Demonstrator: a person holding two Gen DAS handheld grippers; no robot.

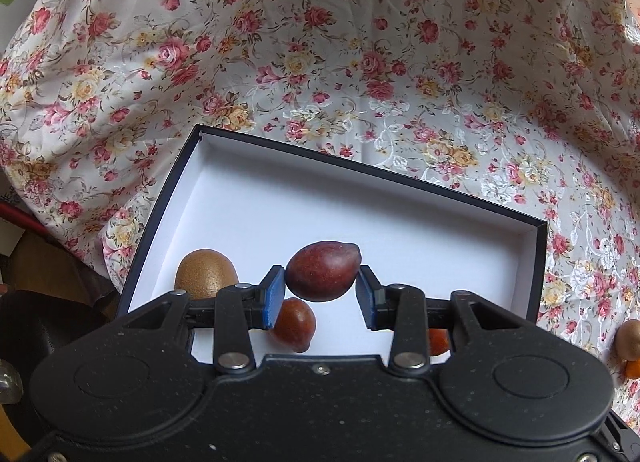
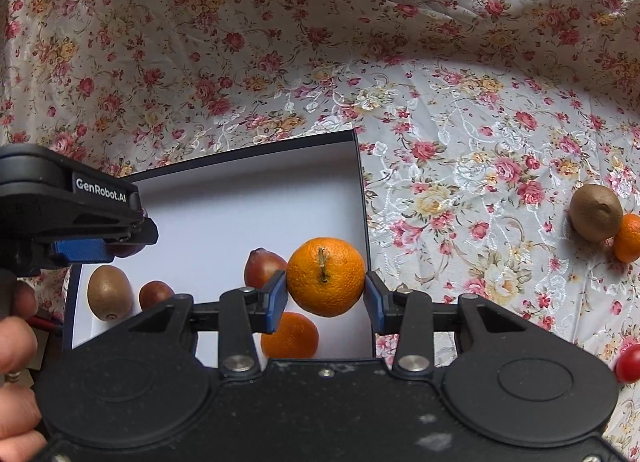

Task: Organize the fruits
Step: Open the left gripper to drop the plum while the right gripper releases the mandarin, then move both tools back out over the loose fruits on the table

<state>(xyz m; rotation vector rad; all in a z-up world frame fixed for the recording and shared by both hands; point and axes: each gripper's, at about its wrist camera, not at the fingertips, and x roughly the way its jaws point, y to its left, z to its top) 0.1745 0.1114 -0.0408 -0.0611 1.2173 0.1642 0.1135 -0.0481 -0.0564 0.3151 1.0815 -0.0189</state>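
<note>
Right claw (image 2: 326, 286) holds tangerine (image 2: 326, 276) inside box's right wall (image 2: 362, 198).

Both our grippers are clamped on fruit, pointing steeply down.

Our left gripper (image 1: 322, 294) has its blue pads (image 1: 275, 296) pressed on either side of a dark red fruit (image 1: 323, 270), which hangs clear between the jaws. Our right gripper (image 2: 326, 294) pinches a mandarin (image 2: 326, 276) the same way, stem facing the camera. In the right wrist view the left gripper shows from the side at the left edge, with the fingers of our left hand (image 2: 16, 342) wrapped below it.
</note>
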